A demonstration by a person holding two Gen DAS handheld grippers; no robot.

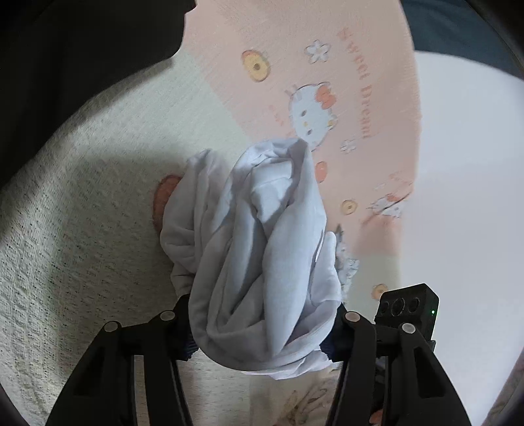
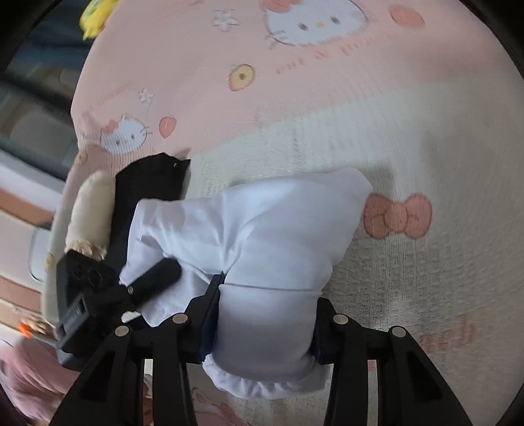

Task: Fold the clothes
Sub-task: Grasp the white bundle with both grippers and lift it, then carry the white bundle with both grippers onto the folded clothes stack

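Note:
A crumpled white garment (image 1: 255,249) hangs bunched up in the left wrist view, and my left gripper (image 1: 262,308) is shut on its lower folds. The right wrist view shows the same white garment (image 2: 262,229) puffed out over the bedspread, with my right gripper (image 2: 268,295) shut on a thick wad of it. The two grippers sit close together: the right one's black camera body (image 1: 406,308) shows at the lower right. The left gripper (image 2: 88,295), held by a hand (image 2: 91,213), shows at the left. One of its fingers (image 2: 157,275) lies against the cloth.
Underneath is a bedspread with a pink band (image 1: 294,49) and a cream knitted band (image 1: 82,229), printed with cartoon cats and bows (image 2: 396,216). A yellow object (image 2: 95,13) lies at the far edge. The bed edge runs along the left (image 2: 75,131). A pink sleeve (image 2: 29,377) is at the lower left.

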